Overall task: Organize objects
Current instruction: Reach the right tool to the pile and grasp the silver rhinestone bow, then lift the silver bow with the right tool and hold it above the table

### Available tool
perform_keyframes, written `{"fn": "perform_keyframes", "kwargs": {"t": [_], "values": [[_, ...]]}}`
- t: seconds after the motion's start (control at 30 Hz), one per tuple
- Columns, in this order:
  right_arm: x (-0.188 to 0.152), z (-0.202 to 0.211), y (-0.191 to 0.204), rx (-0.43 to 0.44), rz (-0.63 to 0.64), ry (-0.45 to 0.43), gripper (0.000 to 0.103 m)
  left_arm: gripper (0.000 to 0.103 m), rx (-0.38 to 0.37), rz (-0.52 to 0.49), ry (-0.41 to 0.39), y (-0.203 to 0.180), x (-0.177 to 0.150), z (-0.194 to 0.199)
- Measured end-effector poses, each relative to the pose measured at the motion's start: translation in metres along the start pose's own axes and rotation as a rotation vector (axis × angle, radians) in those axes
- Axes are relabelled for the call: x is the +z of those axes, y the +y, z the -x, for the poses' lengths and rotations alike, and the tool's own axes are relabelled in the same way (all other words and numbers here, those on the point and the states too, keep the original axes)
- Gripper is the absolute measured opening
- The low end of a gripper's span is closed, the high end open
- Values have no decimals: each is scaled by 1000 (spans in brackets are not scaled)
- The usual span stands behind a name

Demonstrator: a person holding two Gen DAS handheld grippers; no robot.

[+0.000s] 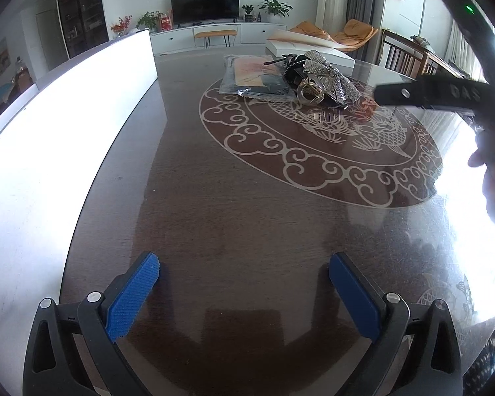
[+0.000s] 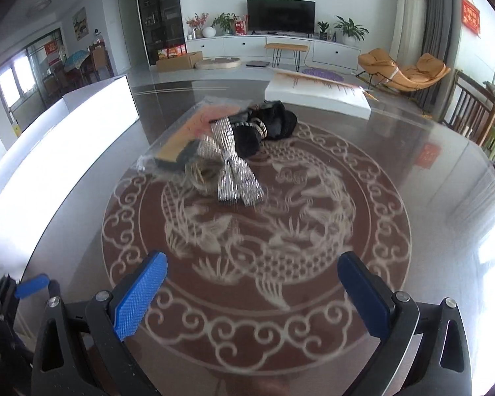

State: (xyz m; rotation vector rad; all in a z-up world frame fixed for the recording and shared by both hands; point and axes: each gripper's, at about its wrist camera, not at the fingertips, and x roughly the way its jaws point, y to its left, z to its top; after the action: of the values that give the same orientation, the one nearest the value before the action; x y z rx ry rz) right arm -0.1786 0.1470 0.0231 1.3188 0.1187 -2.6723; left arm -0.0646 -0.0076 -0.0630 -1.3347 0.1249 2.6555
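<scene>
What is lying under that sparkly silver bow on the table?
The silver bow lies on black accessories and a clear ring, partly over a flat plastic packet. Whatever lies deeper in the pile is covered.

The heap of small accessories (image 2: 227, 151) under the silver ribbon bow (image 2: 234, 171) was blurred in the right wrist view, so single pieces could not be told. The clear plastic bag (image 1: 247, 76) was partly covered by them. The white box (image 1: 49, 138) was overexposed and cut by the left edge.
</scene>
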Motion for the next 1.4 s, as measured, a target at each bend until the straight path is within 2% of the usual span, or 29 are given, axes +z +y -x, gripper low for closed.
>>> {"fn": "perform_keyframes", "kwargs": {"t": [0.07,0.1,0.17,0.23,0.27,0.3,0.33,0.47,0.53,0.63,0.7,0.77,0.83,0.87,0.9,1.07,1.23,1.4], "values": [[27,-29,10,47,89,77,103,103,0,0,0,0,0,0],[37,-42,15,39,131,109,103,103,1,1,-1,0,0,0],[50,-59,21,-6,176,125,103,103,1,2,-1,0,0,1],[58,-65,22,26,154,108,103,103,1,1,-1,0,0,0],[59,-67,20,59,129,110,93,103,1,1,-1,0,0,0],[59,-70,19,87,107,125,60,103,1,1,-1,0,0,0],[58,-71,18,93,87,137,56,103,1,2,-1,0,0,0],[36,-55,14,77,45,137,55,103,1,2,-1,0,0,1],[22,-40,3,85,-37,166,55,103,1,2,-1,0,0,1],[-7,-16,-20,159,-212,229,55,103,1,2,-1,0,0,1],[-25,0,-27,166,-250,243,55,103,2,2,-1,0,0,1],[-37,13,-24,133,-212,223,57,103,1,2,-1,0,0,1],[-47,19,-17,98,-153,197,73,103,1,2,-1,0,0,1],[-51,20,-13,81,-128,185,90,103,1,2,-1,0,0,1],[-55,19,-10,62,-107,173,96,103,1,2,-1,0,0,1],[-72,3,-4,-20,-22,152,96,103,1,2,-1,0,0,1],[-85,2,-11,-43,-54,105,97,103,1,2,-1,0,0,1],[-91,3,-12,-58,-72,70,103,103,1,2,-1,0,0,1]]}}
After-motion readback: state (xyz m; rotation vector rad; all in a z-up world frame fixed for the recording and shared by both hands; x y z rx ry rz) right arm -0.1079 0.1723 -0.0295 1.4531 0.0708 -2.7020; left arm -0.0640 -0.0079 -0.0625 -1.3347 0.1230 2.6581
